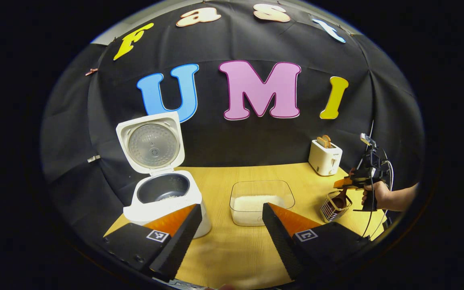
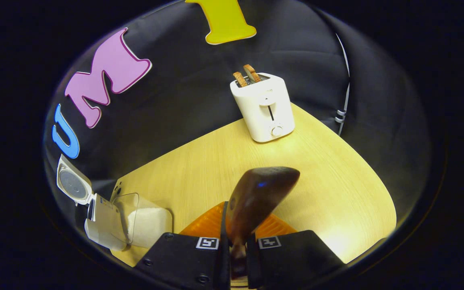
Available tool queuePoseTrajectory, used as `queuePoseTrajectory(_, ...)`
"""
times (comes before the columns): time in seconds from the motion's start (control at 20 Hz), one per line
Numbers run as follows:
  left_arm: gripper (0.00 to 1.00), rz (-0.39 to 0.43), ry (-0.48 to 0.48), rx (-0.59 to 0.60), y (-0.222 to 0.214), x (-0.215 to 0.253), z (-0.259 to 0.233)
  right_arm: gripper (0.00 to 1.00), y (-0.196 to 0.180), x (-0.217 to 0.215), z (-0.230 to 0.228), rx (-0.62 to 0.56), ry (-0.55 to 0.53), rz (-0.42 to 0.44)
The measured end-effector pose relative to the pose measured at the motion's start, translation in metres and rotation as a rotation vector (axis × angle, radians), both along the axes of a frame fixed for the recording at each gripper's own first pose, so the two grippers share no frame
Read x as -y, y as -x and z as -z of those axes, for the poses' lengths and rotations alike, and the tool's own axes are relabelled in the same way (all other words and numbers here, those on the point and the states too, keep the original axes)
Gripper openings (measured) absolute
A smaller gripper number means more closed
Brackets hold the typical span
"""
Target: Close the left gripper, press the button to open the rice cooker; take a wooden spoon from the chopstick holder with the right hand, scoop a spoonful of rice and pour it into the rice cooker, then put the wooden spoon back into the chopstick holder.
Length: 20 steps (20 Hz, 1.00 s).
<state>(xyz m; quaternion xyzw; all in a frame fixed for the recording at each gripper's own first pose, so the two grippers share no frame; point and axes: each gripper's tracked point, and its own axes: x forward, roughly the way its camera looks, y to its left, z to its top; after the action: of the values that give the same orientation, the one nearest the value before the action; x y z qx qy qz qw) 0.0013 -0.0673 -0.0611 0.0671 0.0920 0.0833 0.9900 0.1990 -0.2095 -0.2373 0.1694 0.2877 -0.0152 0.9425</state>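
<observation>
The white rice cooker (image 1: 163, 201) stands open at the left with its lid (image 1: 153, 143) upright; a little rice lies in its dark pot. It also appears far left in the right gripper view as the rice cooker (image 2: 99, 225). My left gripper (image 1: 230, 209) hovers open over the table in front of the clear rice container (image 1: 261, 201), holding nothing. My right gripper (image 2: 238, 241) is shut on the handle of the dark wooden spoon (image 2: 260, 193). Seen from the left gripper view, the right gripper (image 1: 344, 186) holds the spoon (image 1: 338, 200) with its bowl at the mouth of the wire chopstick holder (image 1: 334, 209).
A white toaster (image 1: 325, 157) with bread slices stands at the back right, also the toaster (image 2: 266, 106). The rice container (image 2: 143, 225) sits beside the cooker. A hand (image 1: 377, 195) grips the right gripper near the table's right edge. Bare wooden table (image 2: 328, 189) lies ahead of the spoon.
</observation>
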Motion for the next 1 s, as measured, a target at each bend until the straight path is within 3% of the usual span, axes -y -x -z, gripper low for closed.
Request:
queuePoseTrajectory(0.2,0.97,0.005,0.012,-0.001,0.002,-0.005,0.000,0.19,0.007,-0.003,-0.048,0.132,0.084,0.014)
queuePoseTrajectory(0.25,0.97,0.010,0.018,-0.002,0.001,-0.007,0.000,0.07,0.007,-0.002,-0.061,0.160,0.102,0.024)
queuePoseTrajectory(0.3,0.97,0.014,0.022,-0.003,-0.001,-0.010,0.000,0.18,0.007,0.000,-0.074,0.186,0.117,0.036)
queuePoseTrajectory(0.55,0.96,0.038,0.052,0.011,-0.014,-0.029,-0.004,0.18,0.015,0.006,-0.144,0.318,0.223,0.077)
queuePoseTrajectory(0.8,0.97,0.028,0.045,0.047,-0.019,-0.064,-0.016,0.18,0.013,-0.034,-0.181,0.375,0.207,0.089)
queuePoseTrajectory(1.0,0.97,0.026,0.095,0.026,-0.018,-0.090,-0.008,0.18,0.004,-0.097,-0.183,0.397,0.221,0.051)
